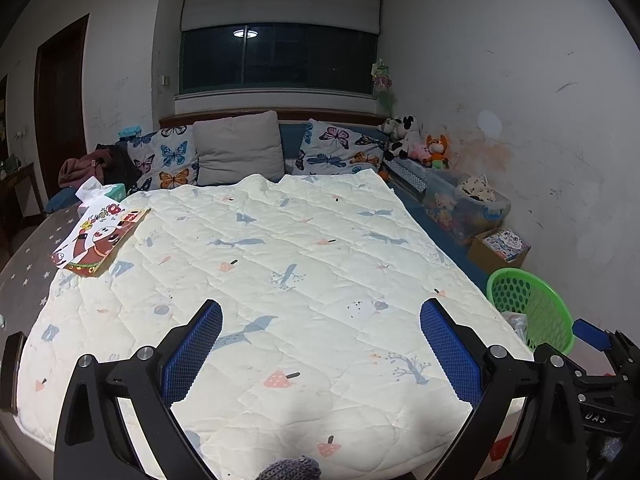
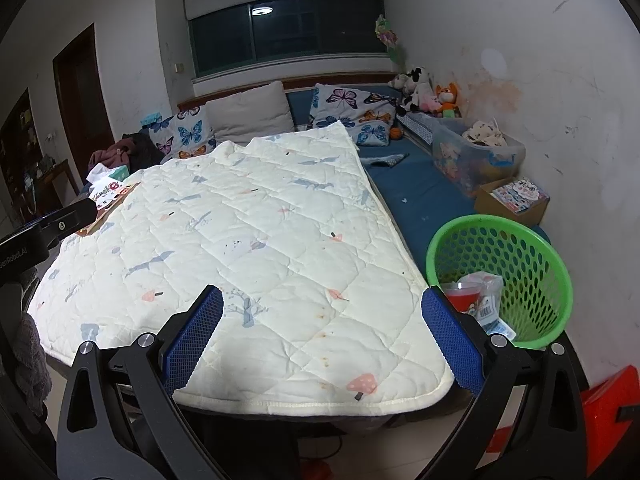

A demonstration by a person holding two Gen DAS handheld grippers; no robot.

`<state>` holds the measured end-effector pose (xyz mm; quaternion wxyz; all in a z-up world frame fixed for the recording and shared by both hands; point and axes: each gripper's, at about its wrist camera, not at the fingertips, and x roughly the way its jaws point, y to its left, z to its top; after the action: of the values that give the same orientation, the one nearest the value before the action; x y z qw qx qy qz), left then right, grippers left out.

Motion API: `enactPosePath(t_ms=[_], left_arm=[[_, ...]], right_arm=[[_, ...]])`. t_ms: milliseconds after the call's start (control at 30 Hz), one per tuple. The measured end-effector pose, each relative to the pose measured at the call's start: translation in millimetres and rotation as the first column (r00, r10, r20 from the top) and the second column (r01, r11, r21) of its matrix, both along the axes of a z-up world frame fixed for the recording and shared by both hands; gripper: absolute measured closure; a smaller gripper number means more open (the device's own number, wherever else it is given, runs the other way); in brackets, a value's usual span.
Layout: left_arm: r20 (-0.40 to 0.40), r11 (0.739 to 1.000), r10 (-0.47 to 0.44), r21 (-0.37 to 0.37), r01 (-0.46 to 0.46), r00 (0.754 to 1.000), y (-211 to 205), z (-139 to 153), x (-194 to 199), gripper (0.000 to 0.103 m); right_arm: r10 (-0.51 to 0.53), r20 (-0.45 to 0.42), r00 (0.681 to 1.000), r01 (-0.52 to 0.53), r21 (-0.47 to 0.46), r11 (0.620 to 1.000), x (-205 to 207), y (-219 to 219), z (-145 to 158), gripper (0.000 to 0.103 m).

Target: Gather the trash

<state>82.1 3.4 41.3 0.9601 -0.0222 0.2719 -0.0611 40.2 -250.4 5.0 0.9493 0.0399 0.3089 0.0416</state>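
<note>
Quilt (image 1: 280, 260) covers most of the bed, cream with small printed whales, trees and mushrooms, its near corner hanging over the bed's foot in the right wrist view. Left gripper (image 1: 320, 344) hovers above the quilt's near end with its jaws wide and nothing between the blue pads. Right gripper (image 2: 322, 344) hangs over the quilt's near right corner, jaws likewise wide and empty. Basket (image 2: 532, 264), green and perforated, stands at the right of the bed on the blue sheet (image 2: 416, 196), just beside the quilt's edge; inside it lies the trash (image 2: 478, 300), a clear wrapper with a red pack and a barcode label, close to the right gripper's right finger. In the left wrist view the basket (image 1: 536, 308) shows at the right edge with only a bit of wrapper visible inside. On the quilt's far left corner lies a picture book (image 1: 100, 240), flat, with a tissue box (image 1: 116, 192) just behind it. Pillows (image 1: 240, 148) lean against the headboard below the window (image 1: 280, 56), two with butterflies and one grey between them. Plush toys (image 1: 420, 140) sit in the far right corner, near a clear bin (image 2: 480, 152) and a cardboard box (image 2: 516, 196) along the wall. A red stool (image 2: 604, 412) stands on the floor at the lower right.
</note>
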Motion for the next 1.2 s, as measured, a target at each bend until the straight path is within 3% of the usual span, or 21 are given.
enactPosePath(t_ms=[1200], left_arm=[[0.016,0.999,0.051,-0.005,-0.051,0.999,6.9,3.1,-4.5,0.007]], right_arm=[[0.008,0.042,0.999,-0.008,-0.001,1.0,-3.3,-1.5,5.4,0.004]])
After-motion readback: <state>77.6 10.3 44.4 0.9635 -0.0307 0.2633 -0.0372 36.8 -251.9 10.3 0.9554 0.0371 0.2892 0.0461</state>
